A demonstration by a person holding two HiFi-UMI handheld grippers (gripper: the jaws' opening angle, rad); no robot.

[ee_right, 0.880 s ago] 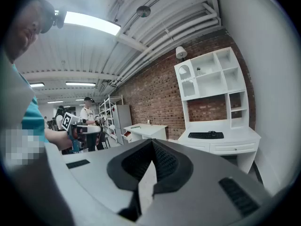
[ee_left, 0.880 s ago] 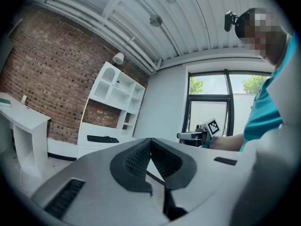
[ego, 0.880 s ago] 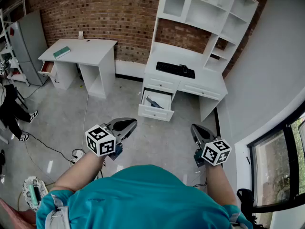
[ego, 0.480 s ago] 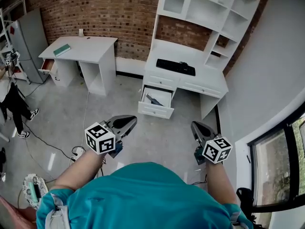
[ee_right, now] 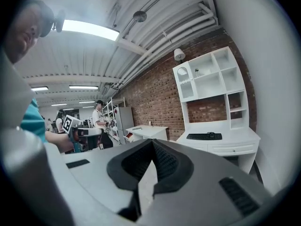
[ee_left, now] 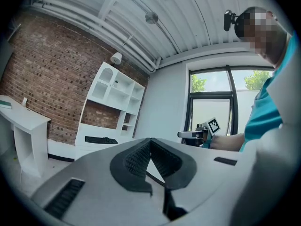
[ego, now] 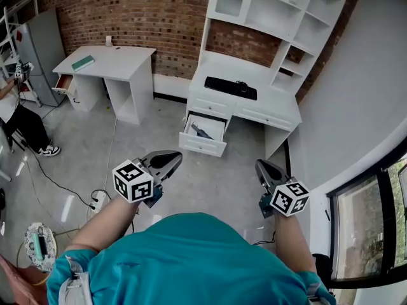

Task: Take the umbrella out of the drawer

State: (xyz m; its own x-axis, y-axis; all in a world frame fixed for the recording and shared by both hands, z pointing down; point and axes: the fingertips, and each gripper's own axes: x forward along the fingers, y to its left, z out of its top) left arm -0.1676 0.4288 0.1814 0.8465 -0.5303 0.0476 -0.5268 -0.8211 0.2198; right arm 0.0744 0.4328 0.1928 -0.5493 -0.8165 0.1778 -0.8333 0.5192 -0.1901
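Observation:
The white desk with a hutch (ego: 251, 103) stands against the brick wall, and its left drawer (ego: 203, 146) is pulled open. A dark folded umbrella (ego: 201, 131) lies inside the drawer. My left gripper (ego: 170, 159) is held in front of my chest, shut and empty, well short of the drawer. My right gripper (ego: 261, 168) is beside it at the right, also shut with nothing in it. In the left gripper view the pads (ee_left: 141, 157) meet at the tip. In the right gripper view the pads (ee_right: 162, 161) meet too, with the desk (ee_right: 221, 142) far ahead.
A black keyboard (ego: 230, 88) lies on the desk. A second white desk (ego: 111, 59) with a green book (ego: 82, 63) stands at the left, by a grey cabinet (ego: 44, 43). Cables and a power strip (ego: 96, 200) lie on the floor. A person (ego: 19, 116) stands at the left edge.
Both grippers keep their places and stay shut. The view has drifted slightly, so the desk sits a little further left. The person at the left edge has moved further into view.

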